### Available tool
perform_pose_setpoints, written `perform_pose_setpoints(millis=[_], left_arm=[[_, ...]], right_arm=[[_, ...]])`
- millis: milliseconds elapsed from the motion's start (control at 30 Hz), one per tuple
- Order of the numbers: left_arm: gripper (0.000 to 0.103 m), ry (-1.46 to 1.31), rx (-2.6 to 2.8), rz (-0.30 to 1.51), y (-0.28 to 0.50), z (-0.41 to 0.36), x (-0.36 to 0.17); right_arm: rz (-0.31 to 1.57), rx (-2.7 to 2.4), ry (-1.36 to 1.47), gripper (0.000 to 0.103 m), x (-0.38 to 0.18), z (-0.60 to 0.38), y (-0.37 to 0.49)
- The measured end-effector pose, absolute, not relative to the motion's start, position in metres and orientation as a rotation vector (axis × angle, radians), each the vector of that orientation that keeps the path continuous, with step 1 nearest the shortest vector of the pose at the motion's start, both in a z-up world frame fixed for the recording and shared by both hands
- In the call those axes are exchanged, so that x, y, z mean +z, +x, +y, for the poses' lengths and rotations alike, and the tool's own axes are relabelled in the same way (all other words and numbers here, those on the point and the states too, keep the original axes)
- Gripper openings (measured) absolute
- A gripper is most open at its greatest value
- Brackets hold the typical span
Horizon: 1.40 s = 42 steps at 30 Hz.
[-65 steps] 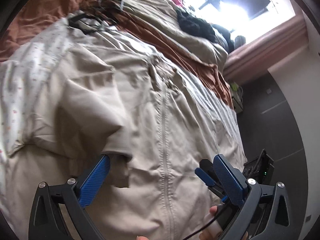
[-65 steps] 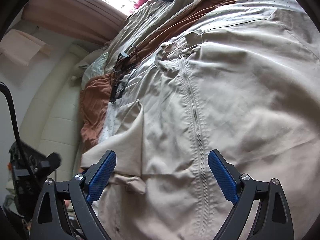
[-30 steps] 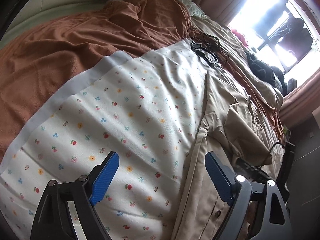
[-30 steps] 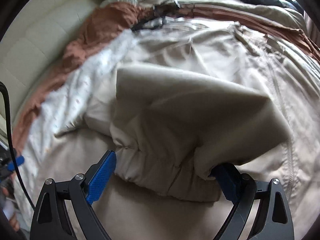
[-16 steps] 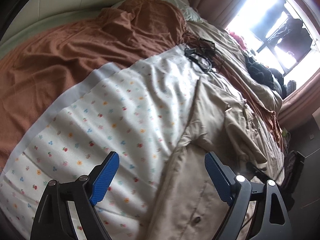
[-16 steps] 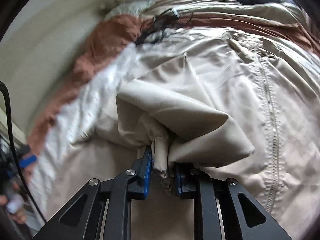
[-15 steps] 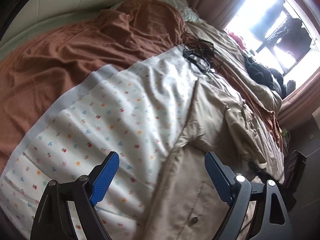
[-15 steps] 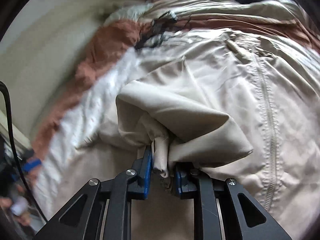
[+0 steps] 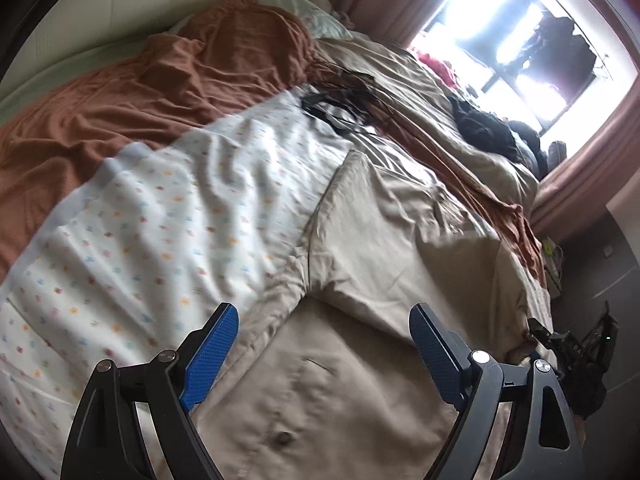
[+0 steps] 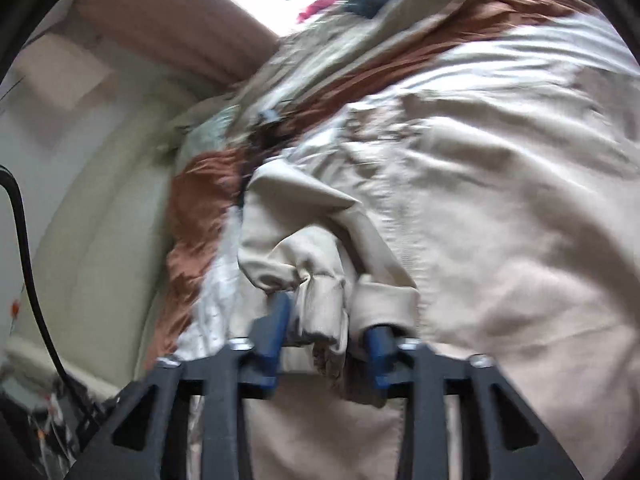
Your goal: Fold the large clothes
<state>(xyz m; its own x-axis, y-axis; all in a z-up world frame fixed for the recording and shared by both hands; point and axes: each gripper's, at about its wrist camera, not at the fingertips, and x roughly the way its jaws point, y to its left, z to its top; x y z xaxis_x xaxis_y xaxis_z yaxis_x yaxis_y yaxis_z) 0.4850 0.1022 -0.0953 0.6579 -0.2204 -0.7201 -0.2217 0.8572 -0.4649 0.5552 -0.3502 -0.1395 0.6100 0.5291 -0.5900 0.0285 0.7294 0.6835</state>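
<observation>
A large beige jacket [image 9: 380, 240] lies spread on the bed, with a snap button showing near my left gripper [image 9: 324, 344]. That gripper hangs open above the jacket's near part, nothing between its blue pads. In the right wrist view, the jacket [image 10: 500, 220] fills the right side, its zip [image 10: 404, 240] running down the middle. Its folded-over sleeve ends in a gathered cuff [image 10: 320, 300] that sits between the jaws of my right gripper [image 10: 326, 328]. Those jaws are opening, and the pads stand slightly apart from the bunched cuff. The view is blurred.
A white flowered sheet [image 9: 160, 220] lies left of the jacket, with a brown blanket [image 9: 160, 80] behind it. Black straps [image 9: 340, 108] and dark clothes [image 9: 484, 128] lie farther up the bed. A bright window [image 9: 520, 32] is beyond. A cream padded headboard [image 10: 100, 220] stands at the left.
My right gripper closed on the sleeve cuff, rolled and carried it across the jacket, and now its jaws have parted. My left gripper pulled back, bringing more of the jacket into view.
</observation>
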Motion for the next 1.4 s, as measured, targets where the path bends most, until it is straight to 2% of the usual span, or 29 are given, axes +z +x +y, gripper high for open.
perform_pose_setpoints(millis=[33,300,367,400,433,600,667,833,967,1067,1100,1167,1200,1233,1267,1333,1400], left_arm=[[0.088,-0.560,-0.010,0.862,0.485,0.097,-0.095],[0.088,-0.453,-0.001,0.877,0.496,0.076,-0.100],[0.088,-0.427,0.024,0.899,0.502,0.079,-0.109],[0.088,-0.421,0.032,0.909,0.505,0.081,-0.114],[0.088,-0.416,0.041,0.920,0.508,0.084,-0.119],[0.087,-0.358,0.075,0.966,0.521,0.090,-0.145],[0.079,-0.320,0.081,0.986,0.527,0.088,-0.153],[0.076,-0.219,0.073,1.021,0.540,0.077,-0.168],[0.076,-0.116,0.056,1.040,0.553,0.062,-0.177],[0.075,-0.026,0.043,1.055,0.564,0.050,-0.186],[0.074,0.006,0.046,1.061,0.567,0.047,-0.189],[0.063,0.039,0.050,1.076,0.574,0.045,-0.195],[0.061,0.041,0.052,1.090,0.578,0.046,-0.200],[0.061,0.030,0.051,1.100,0.581,0.048,-0.203],[0.061,0.017,0.049,1.106,0.583,0.050,-0.205],[0.059,0.006,0.047,1.109,0.584,0.051,-0.207],[0.055,0.009,0.040,1.108,0.584,0.050,-0.206]], right_arm=[[0.894,0.308,0.733,0.062,-0.143,-0.357,0.556],[0.973,0.256,0.792,0.062,-0.168,-0.394,0.549],[0.942,0.302,0.838,0.075,-0.165,-0.402,0.549],[0.926,0.304,0.847,0.088,-0.164,-0.407,0.547],[0.912,0.281,0.836,0.092,-0.161,-0.410,0.545],[0.924,0.246,0.619,0.092,-0.150,-0.383,0.543],[0.941,0.251,0.506,0.092,-0.149,-0.356,0.544],[0.912,0.304,0.301,0.092,-0.150,-0.302,0.544],[0.920,0.303,0.078,0.092,-0.169,-0.259,0.546],[1.002,0.264,-0.021,0.091,-0.196,-0.244,0.556],[1.018,0.255,-0.031,0.089,-0.200,-0.243,0.559],[1.046,0.207,-0.057,0.075,-0.209,-0.245,0.566],[1.044,0.187,-0.069,0.056,-0.211,-0.248,0.568],[1.043,0.170,-0.079,0.045,-0.213,-0.249,0.569],[1.041,0.174,-0.071,0.044,-0.214,-0.253,0.570],[1.028,0.190,-0.061,0.034,-0.210,-0.259,0.568],[0.995,0.191,-0.030,0.033,-0.197,-0.267,0.566]])
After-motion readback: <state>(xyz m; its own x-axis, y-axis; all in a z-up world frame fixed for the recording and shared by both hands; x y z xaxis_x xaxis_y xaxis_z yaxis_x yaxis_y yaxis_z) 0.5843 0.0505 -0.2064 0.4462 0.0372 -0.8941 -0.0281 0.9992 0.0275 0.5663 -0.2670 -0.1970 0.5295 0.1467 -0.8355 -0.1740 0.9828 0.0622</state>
